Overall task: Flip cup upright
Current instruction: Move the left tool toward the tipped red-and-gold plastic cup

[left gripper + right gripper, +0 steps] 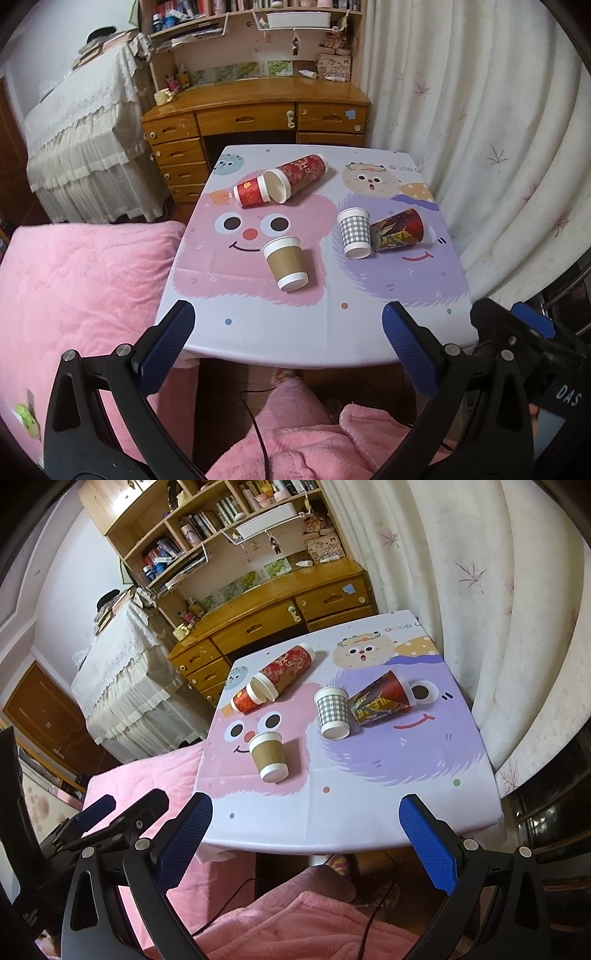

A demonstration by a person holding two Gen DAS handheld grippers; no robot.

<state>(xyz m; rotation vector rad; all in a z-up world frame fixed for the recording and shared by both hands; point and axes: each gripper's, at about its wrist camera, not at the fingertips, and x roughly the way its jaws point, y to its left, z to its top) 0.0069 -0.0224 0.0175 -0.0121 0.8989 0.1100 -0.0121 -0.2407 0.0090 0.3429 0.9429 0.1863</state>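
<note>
Cups [287, 264] lie tipped on cartoon-printed table [332, 332] before wooden desk [255, 107].

Worktop [332, 332]: carries five cups.
Far left: two cups [280, 181], touching.
Near centre: one cup [286, 264].
Right: two cups [380, 230], touching.
Behind worktop: desk [258, 99].

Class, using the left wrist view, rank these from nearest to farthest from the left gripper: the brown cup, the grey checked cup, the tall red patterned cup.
1. brown cup, centre of the table, nearest the left gripper.
2. grey checked cup, farther back, to the right.
3. tall red patterned cup, at the far end.
</note>
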